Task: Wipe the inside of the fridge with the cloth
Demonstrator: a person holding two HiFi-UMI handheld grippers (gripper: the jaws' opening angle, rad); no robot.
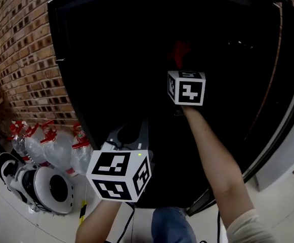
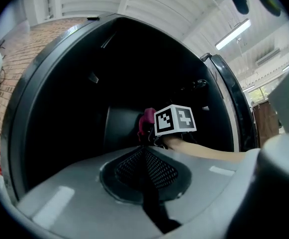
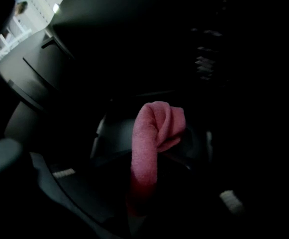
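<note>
A red brick wall [image 1: 20, 49]; at its foot, clear red-capped bottles [image 1: 55, 148] stand on the pale floor [image 1: 15, 224].

Fridge [image 1: 111, 44] mouth gapes wide, plenty of dark room around the right gripper [image 2: 145, 132] and its cloth [image 3: 151, 133] far inside. Open door [image 1: 288, 115] hems the right side. Near left, bottles [image 1: 55, 148] and a round white appliance [image 1: 50, 186] crowd the floor by the brick wall [image 1: 20, 44].

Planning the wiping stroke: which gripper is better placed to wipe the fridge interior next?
Right. The right gripper reaches inside the fridge with its fingers shut on the pink cloth; the left gripper hangs outside, shut and empty.
</note>
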